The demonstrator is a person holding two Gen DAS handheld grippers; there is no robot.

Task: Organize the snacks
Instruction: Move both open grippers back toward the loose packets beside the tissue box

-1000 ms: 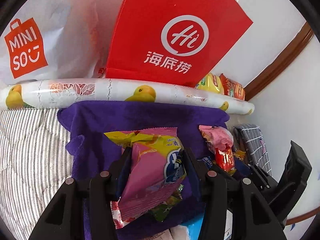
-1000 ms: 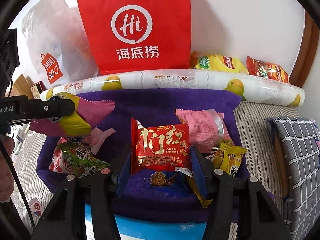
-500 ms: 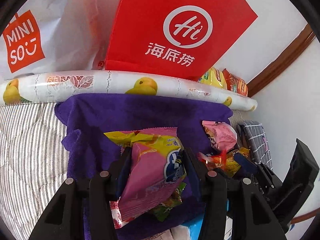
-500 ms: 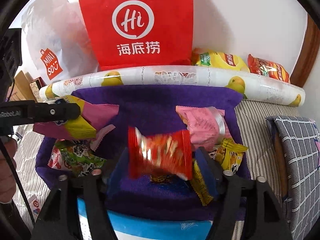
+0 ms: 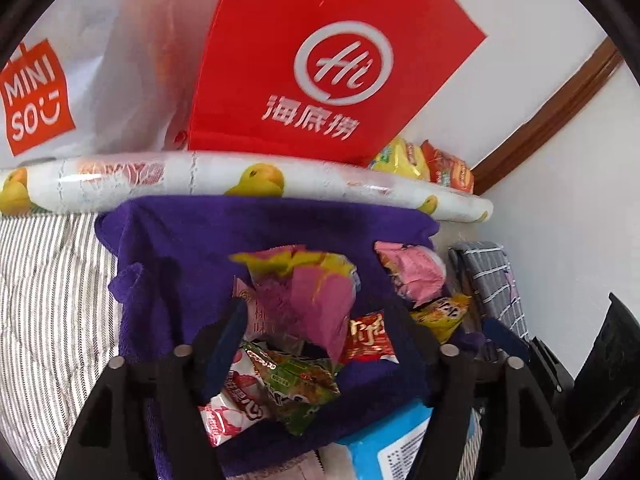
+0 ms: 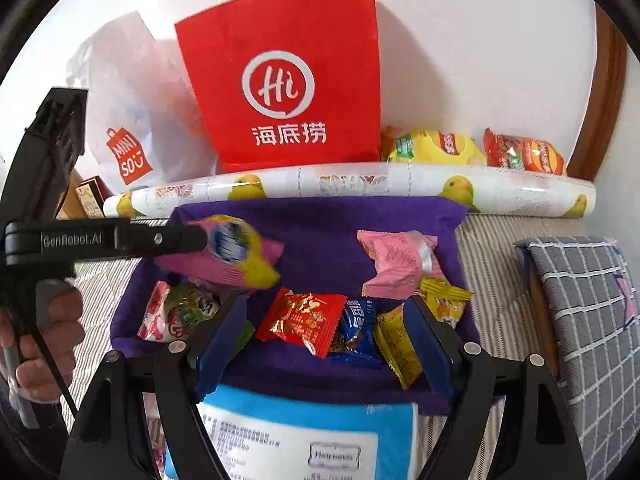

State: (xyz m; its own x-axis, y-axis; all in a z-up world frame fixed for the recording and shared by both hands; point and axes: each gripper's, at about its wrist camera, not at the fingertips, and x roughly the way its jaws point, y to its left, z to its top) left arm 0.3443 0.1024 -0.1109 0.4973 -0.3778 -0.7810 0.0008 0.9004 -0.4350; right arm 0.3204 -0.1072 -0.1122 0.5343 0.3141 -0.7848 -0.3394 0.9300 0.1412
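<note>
Plush purple cloth, soft-piled, bearing crinkled foil snack packets: glossy red packet lying flat.

Pink-yellow pillow packet, motion-blurred, free between left hand-held gripper, jaws just spread, released.

Right hand-held gripper: jaws just widened, unladen.

The red paper bag carries a white circle logo reading "Hi" above the characters "海底捞"; the white plastic bag shows an orange bag-shaped mark reading "MINISO"; the left tool bears "GenRobot.AI" along its black arm; print on the snack packets and the blue-edged label is too small to read.
</note>
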